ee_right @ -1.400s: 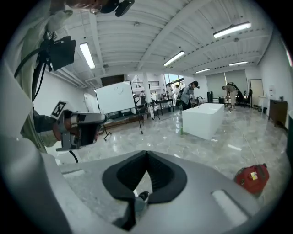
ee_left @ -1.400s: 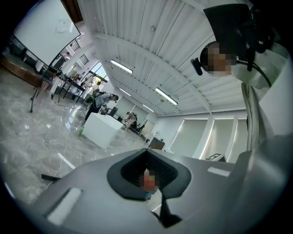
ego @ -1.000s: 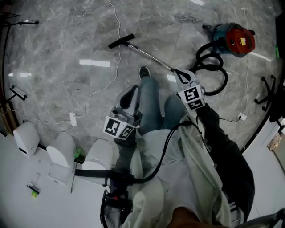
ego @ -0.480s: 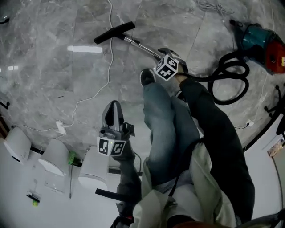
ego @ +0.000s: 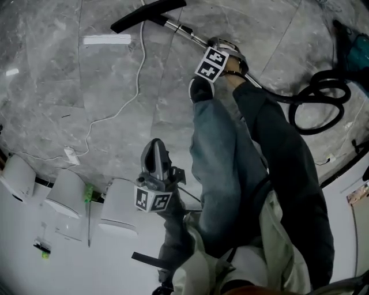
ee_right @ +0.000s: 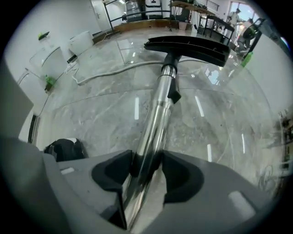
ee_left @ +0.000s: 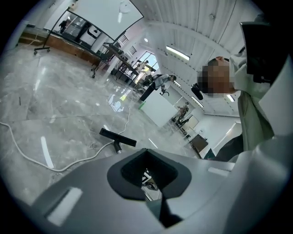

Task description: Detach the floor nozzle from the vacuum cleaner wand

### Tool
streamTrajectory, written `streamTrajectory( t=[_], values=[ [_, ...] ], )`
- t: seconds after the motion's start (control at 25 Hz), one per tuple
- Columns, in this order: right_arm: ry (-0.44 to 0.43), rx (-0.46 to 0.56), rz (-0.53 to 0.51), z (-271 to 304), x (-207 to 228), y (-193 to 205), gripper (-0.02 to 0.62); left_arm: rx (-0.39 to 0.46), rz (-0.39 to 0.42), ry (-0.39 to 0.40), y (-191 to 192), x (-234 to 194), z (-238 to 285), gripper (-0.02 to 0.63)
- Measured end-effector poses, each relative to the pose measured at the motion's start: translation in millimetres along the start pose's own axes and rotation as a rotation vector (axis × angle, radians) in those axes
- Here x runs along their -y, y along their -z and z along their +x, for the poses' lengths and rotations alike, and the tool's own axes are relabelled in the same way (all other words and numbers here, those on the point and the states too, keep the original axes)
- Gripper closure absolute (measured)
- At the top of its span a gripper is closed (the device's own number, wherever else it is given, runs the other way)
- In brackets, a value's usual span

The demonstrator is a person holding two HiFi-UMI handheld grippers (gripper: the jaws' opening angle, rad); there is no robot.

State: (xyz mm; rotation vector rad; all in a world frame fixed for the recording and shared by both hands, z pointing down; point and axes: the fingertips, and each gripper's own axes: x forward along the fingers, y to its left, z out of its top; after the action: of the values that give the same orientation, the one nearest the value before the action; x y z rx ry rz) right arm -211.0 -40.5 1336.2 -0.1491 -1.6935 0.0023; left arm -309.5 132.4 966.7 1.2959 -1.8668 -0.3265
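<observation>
**Right fingers straddle the wand, nozzle still attached**

The floor nozzle [ego: 147,14] lies flat on the grey marble floor [ego: 46,86], out in open floor well away from the white wall edge. It is still joined to the shiny metal wand [ego: 184,31], which slopes back from it toward the person. The right gripper [ego: 222,52] points down over the wand some way back from the nozzle joint. In the right gripper view its fingers stand apart with the tube running between them, close to the pads but not squeezed by them as far as I can judge. That placement looks meant to hold the wand steady so the nozzle can be pulled off.

The left gripper [ego: 154,151] hangs over bare floor beside the person's leg [ego: 219,161], well apart from the nozzle, with its fingers together and nothing in them. A white cable [ego: 135,86] trails past the nozzle, and the black hose [ego: 317,103] loops off to the right.

A second ago both grippers were up by the person's lap. Since then both have come down, the right one all the way to the wand, and its fingers have just been opening around the tube.
</observation>
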Motion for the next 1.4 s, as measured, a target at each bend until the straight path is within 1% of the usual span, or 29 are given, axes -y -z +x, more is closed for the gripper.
streamTrajectory(
  t=[0.04, 0.08, 0.16, 0.24, 0.28, 0.32, 0.36, 0.4, 0.44, 0.48, 0.56, 0.6, 0.64, 0.68, 0.72, 0.76, 0.8, 0.84, 0.92, 0.96, 1.0, 1.04, 1.08, 1.12, 1.16, 1.2, 1.28, 1.32, 1.4],
  values=[
    [-0.026, 0.011, 0.052, -1.7, 1.7, -1.1, 0.393, -0.014, -0.004, 0.011, 3.3, -0.8, 2.1, 0.607],
    [-0.06, 0.032, 0.129, -5.8, 3.9, -1.9, 0.411, -0.03, -0.013, 0.029, 7.1, -1.0, 5.8, 0.607],
    [-0.127, 0.084, 0.275, -25.1, 7.1, -2.1, 0.423, -0.055, -0.038, 0.079, 14.8, 0.9, 16.4, 0.607],
    [-0.171, 0.156, 0.365, -60.6, 4.9, -2.0, 0.426, -0.08, -0.056, 0.139, 20.6, 5.3, 30.6, 0.606],
    [-0.194, 0.199, 0.389, -84.5, 1.2, -3.6, 0.428, -0.102, -0.064, 0.17, 22.9, 9.1, 39.3, 0.599],
    [-0.217, 0.242, 0.399, -111.7, -3.2, -5.6, 0.43, -0.128, -0.074, 0.199, 23.6, 14.2, 48.9, 0.533],
    [-0.239, 0.281, 0.398, -141.7, -8.1, -6.7, 0.431, -0.149, -0.086, 0.225, 21.1, 21.0, 58.6, 0.441],
    [-0.266, 0.315, 0.393, -174.8, -14.1, -6.8, 0.431, -0.155, -0.101, 0.25, 14.4, 29.3, 67.7, 0.393],
    [-0.297, 0.345, 0.385, -210.4, -21.5, -6.1, 0.433, -0.144, -0.122, 0.271, 3.3, 38.7, 75.5, 0.356],
    [-0.333, 0.373, 0.374, -247.6, -30.1, -4.6, 0.434, -0.116, -0.149, 0.289, -11.7, 48.5, 82.1, 0.345],
    [-0.407, 0.415, 0.339, -320.8, -50.2, 1.2, 0.437, -0.021, -0.207, 0.307, -49.7, 66.7, 90.0, 0.285],
    [-0.438, 0.419, 0.313, -353.9, -61.4, 6.5, 0.438, 0.038, -0.235, 0.313, -71.2, 75.5, 91.1, 0.228],
    [-0.461, 0.409, 0.281, -383.3, -72.7, 13.7, 0.439, 0.1, -0.263, 0.328, -93.9, 85.9, 89.9, 0.189],
    [-0.478, 0.39, 0.245, -409.0, -83.7, 22.6, 0.44, 0.157, -0.287, 0.36, -116.5, 99.6, 86.1, 0.165],
    [-0.492, 0.369, 0.209, -431.2, -93.9, 32.6, 0.44, 0.194, -0.302, 0.419, -136.3, 118.5, 80.1, 0.164],
    [-0.503, 0.35, 0.176, -450.6, -102.2, 43.3, 0.442, 0.193, -0.302, 0.507, -150.1, 143.9, 72.9, 0.157],
    [-0.513, 0.334, 0.151, -467.4, -108.6, 54.3, 0.442, 0.157, -0.284, 0.612, -157.0, 174.5, 65.4, 0.178],
    [-0.522, 0.318, 0.132, -482.1, -113.8, 65.2, 0.442, 0.104, -0.25, 0.711, -159.0, 206.1, 57.6, 0.213],
    [-0.531, 0.292, 0.097, -507.1, -122.4, 84.4, 0.443, 0.011, -0.154, 0.86, -157.1, 264.5, 41.9, 0.275],
    [-0.531, 0.284, 0.077, -518.3, -125.9, 91.7, 0.443, -0.025, -0.099, 0.915, -154.7, 291.3, 34.0, 0.281],
    [-0.521, 0.277, 0.054, -528.6, -128.3, 97.4, 0.443, -0.056, -0.041, 0.96, -151.8, 317.0, 26.0, 0.303],
    [-0.504, 0.273, 0.032, -537.8, -129.5, 102.0, 0.443, -0.081, 0.019, 0.996, -148.9, 341.6, 18.0, 0.301],
    [-0.485, 0.273, 0.019, -546.1, -129.8, 106.0, 0.445, -0.102, 0.078, 1.025, -146.1, 365.2, 10.0, 0.313],
    [-0.469, 0.278, 0.015, -554.0, -129.5, 109.6, 0.445, -0.118, 0.134, 1.046, -143.8, 387.8, 2.0, 0.34],
    [-0.459, 0.286, 0.016, -562.3, -128.8, 113.3, 0.444, -0.128, 0.185, 1.059, -142.5, 409.1, -6.1, 0.39],
    [-0.453, 0.293, 0.014, -571.9, -128.6, 117.3, 0.443, -0.132, 0.229, 1.06, -142.3, 428.7, -14.4, 0.464],
    [-0.429, 0.325, -0.002, -596.1, -129.6, 125.1, 0.443, -0.114, 0.287, 1.021, -147.8, 462.0, -31.4, 0.471],
    [-0.392, 0.371, -0.006, -610.7, -128.4, 127.3, 0.443, -0.091, 0.303, 0.985, -154.2, 477.0, -40.6, 0.471],
    [-0.259, 0.53, 0.029, -645.7, -120.3, 129.0, 0.44, -0.041, 0.326, 0.917, -172.5, 510.7, -60.6, 0.471]
  ],
)
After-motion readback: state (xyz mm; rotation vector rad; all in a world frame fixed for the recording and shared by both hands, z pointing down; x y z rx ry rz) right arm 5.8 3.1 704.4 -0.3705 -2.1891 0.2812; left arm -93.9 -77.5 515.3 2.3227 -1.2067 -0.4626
